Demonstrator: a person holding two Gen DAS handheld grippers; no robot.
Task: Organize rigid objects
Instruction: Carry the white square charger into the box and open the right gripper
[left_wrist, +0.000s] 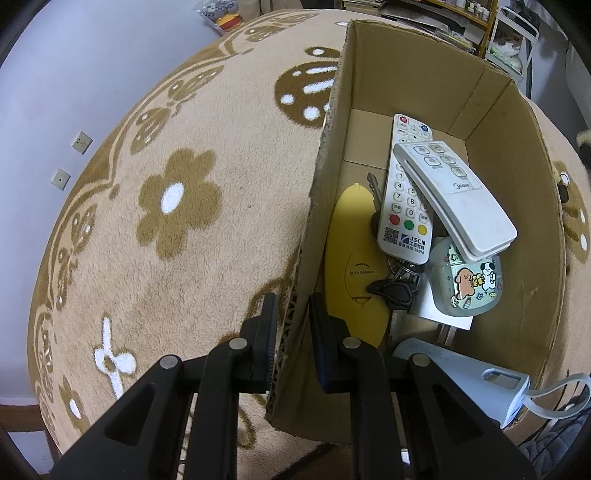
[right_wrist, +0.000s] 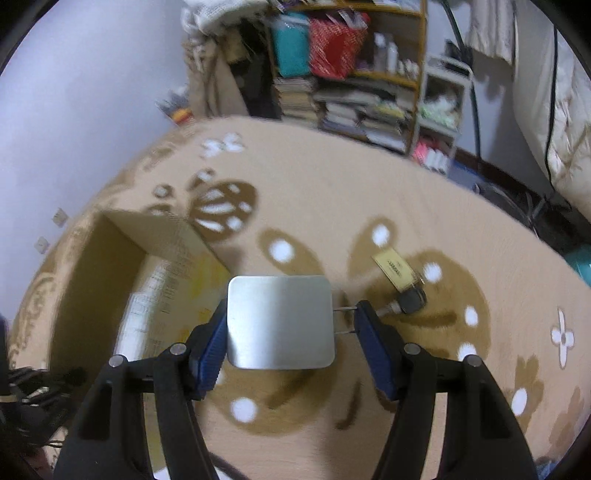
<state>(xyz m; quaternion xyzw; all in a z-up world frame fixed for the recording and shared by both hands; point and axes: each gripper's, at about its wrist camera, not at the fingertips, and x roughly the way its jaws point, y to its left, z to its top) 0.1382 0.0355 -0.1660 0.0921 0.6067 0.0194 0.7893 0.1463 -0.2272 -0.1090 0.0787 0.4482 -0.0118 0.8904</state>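
Observation:
An open cardboard box (left_wrist: 517, 206) stands on a beige patterned rug. In it lie two white remotes (left_wrist: 454, 192), a yellow oval case (left_wrist: 351, 258), keys (left_wrist: 395, 288), a green cartoon case (left_wrist: 465, 280) and a pale blue charger (left_wrist: 461, 380). My left gripper (left_wrist: 291, 321) is shut on the box's near left wall. In the right wrist view my right gripper (right_wrist: 288, 321) is shut on a silver plug adapter (right_wrist: 280, 321), prongs against the right finger, held above the rug beside the box (right_wrist: 110, 266). A small perfume bottle (right_wrist: 399, 280) lies on the rug further right.
The rug (left_wrist: 177, 192) has brown flower and butterfly patterns. Bookshelves (right_wrist: 354, 74) full of books and bags stand beyond it. White bedding (right_wrist: 554, 110) hangs at the right. Cables (right_wrist: 33, 391) lie at the lower left.

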